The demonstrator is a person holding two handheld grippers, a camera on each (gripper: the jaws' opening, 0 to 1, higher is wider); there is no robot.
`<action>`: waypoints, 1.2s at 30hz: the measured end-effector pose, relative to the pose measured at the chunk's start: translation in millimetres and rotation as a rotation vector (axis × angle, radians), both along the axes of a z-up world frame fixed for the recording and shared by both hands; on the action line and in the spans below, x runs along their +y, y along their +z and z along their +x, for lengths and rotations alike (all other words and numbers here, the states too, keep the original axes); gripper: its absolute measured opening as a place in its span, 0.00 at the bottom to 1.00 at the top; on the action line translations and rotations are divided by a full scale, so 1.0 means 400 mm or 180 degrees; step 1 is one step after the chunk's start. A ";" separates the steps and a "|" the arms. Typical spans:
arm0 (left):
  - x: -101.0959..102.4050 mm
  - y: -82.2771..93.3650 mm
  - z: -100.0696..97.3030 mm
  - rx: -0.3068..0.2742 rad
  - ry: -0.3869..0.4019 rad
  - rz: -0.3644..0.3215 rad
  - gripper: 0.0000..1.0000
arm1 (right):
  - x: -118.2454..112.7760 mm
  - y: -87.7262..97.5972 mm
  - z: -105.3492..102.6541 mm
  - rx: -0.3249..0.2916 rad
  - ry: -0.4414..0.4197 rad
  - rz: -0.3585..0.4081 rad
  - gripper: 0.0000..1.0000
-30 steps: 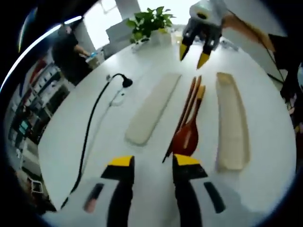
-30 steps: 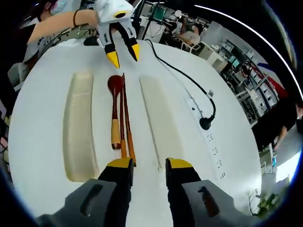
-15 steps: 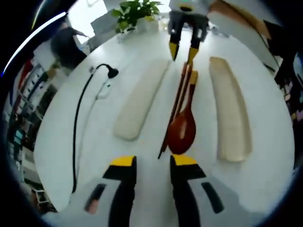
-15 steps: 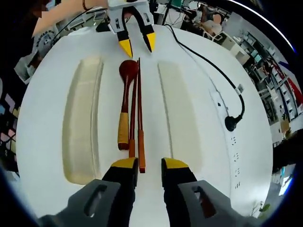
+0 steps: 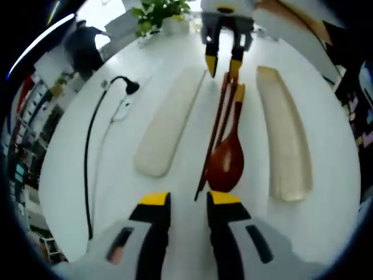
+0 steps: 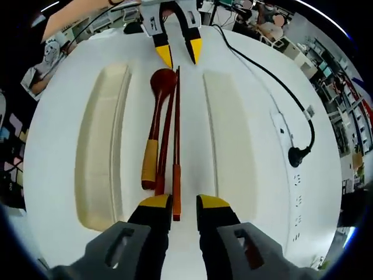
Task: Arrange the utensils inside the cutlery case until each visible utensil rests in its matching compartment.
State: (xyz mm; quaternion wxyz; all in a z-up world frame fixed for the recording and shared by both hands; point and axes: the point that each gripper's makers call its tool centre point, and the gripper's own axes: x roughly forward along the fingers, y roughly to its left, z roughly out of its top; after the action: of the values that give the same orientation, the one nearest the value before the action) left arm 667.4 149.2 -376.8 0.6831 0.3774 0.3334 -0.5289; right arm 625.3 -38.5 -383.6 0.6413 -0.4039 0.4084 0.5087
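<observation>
White table (image 6: 58, 87): both parted tools (image 5: 182, 199) (image 6: 184, 202) have closed on the chopsticks (image 6: 175, 140).

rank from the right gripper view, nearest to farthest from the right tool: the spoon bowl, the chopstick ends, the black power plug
1. Chopstick ends: right at the right tool, between its tips.
2. Spoon bowl: straight ahead, at the far end near the left tool.
3. Black power plug: far off to the side, past the case half.
</observation>
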 end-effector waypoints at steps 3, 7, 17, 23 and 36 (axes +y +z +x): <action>-0.001 -0.003 0.002 0.0035 0.0007 -0.0010 0.25 | 0.003 -0.003 -0.019 0.0177 0.0144 -0.0047 0.07; -0.002 -0.008 -0.001 0.0141 0.0000 0.0032 0.23 | 0.006 -0.004 -0.015 0.0251 0.0179 -0.0172 0.07; -0.010 -0.013 -0.015 0.0417 0.0024 -0.0008 0.15 | 0.003 -0.005 -0.014 0.0292 0.0247 -0.0381 0.05; -0.017 -0.012 -0.015 0.0443 -0.0017 0.0025 0.15 | 0.000 -0.004 -0.011 0.0315 0.0115 -0.0275 0.04; -0.019 -0.009 -0.006 0.0261 -0.0059 0.0308 0.02 | -0.004 0.000 -0.011 0.0303 -0.0042 -0.0035 0.04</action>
State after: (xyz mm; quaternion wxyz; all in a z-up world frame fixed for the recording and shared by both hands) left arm 665.2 141.6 -380.2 0.6450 0.3911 0.3828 -0.5334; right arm 621.1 -40.1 -383.4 0.6223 -0.3801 0.4439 0.5208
